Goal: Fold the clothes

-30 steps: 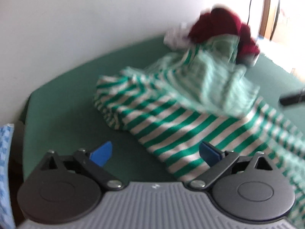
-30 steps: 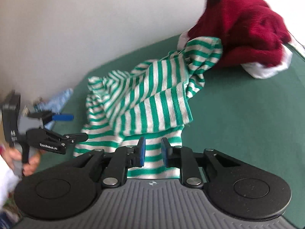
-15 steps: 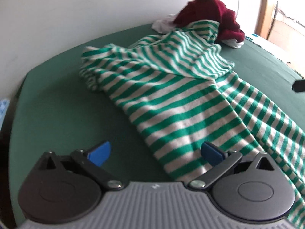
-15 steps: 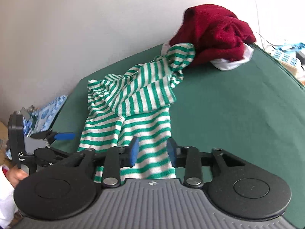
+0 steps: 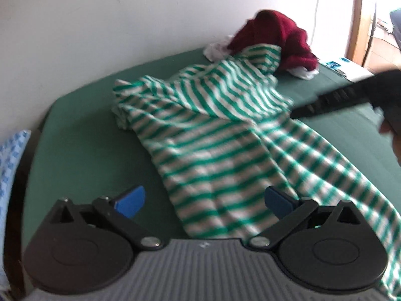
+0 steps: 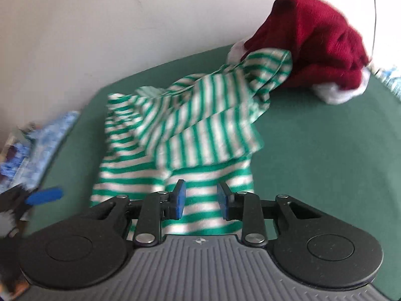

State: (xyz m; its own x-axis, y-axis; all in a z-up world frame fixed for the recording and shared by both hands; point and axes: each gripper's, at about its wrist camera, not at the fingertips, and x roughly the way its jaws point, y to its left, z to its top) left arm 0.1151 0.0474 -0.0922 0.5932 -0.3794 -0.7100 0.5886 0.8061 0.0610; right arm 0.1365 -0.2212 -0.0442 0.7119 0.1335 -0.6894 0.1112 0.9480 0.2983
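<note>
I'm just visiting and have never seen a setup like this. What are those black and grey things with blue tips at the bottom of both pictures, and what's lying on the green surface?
They are two hand-held grippers, one in each of a person's hands; there is no robot arm. Each carries a camera looking forward along its two blue-tipped fingers, so each picture is one gripper's own view. The left gripper is wide open, one finger over bare surface and the other over cloth. The right gripper is open too, holding nothing. On the green surface lies a rumpled green-and-white striped garment, its far end against a dark red knitted garment. The blurred black bar at the right of the left view is the other gripper.
</note>
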